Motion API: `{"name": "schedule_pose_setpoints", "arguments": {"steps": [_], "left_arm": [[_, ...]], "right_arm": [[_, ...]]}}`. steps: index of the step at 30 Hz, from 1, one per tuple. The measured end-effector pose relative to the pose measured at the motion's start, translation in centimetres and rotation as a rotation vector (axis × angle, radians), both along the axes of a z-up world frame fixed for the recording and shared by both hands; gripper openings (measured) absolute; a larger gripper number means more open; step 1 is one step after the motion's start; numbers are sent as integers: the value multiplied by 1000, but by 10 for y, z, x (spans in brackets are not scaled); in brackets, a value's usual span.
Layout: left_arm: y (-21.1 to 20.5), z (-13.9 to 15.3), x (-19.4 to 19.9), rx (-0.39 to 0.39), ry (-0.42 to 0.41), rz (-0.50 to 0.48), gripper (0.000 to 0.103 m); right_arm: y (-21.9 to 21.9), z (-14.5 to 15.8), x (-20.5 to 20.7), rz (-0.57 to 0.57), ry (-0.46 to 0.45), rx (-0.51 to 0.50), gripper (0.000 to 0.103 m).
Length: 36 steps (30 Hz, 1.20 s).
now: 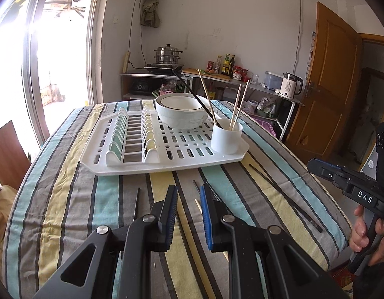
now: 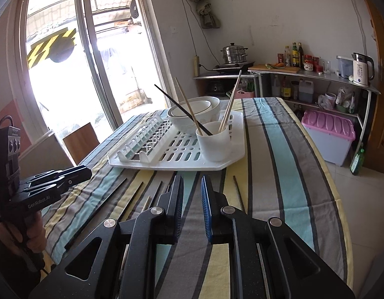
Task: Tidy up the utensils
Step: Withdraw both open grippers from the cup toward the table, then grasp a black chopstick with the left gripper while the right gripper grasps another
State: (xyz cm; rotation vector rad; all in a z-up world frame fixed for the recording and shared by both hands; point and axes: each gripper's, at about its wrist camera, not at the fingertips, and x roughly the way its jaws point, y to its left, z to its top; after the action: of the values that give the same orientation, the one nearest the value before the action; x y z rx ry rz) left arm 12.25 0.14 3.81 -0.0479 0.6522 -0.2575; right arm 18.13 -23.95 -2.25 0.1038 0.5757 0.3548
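Both claws hang over the near edge of the striped counter (image 1: 67, 174), each with its blue-padded fingers a narrow gap apart and nothing between them: the left claw (image 1: 188, 194) and the right claw (image 2: 192, 185). In the left wrist view, the right one shows at the far right, held in a hand (image 1: 361, 231). A white rack (image 1: 167, 157) lies farther back on the counter, with stacked bowls (image 1: 182, 114) at its rear and a white cup (image 1: 227, 135) on its front right corner. In the cup lean a black chopstick (image 1: 194, 97) and three pale ones (image 1: 240, 104). More chopsticks lie loose on the cloth between rack and claws: a dark one (image 1: 284, 196) to the right, others partly hidden behind the fingers.
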Motion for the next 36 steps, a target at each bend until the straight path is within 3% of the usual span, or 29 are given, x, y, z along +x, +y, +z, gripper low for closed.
{"name": "schedule_pose_setpoints", "arguments": {"steps": [16,36], "left_arm": [[5,-36,-1,1,105,23,18],[-3,-66,65,38,241,24,19]], "right_arm": [[16,-23,-6,40,65,-20,15],[66,-55,42,139,190,-108,15]]}}
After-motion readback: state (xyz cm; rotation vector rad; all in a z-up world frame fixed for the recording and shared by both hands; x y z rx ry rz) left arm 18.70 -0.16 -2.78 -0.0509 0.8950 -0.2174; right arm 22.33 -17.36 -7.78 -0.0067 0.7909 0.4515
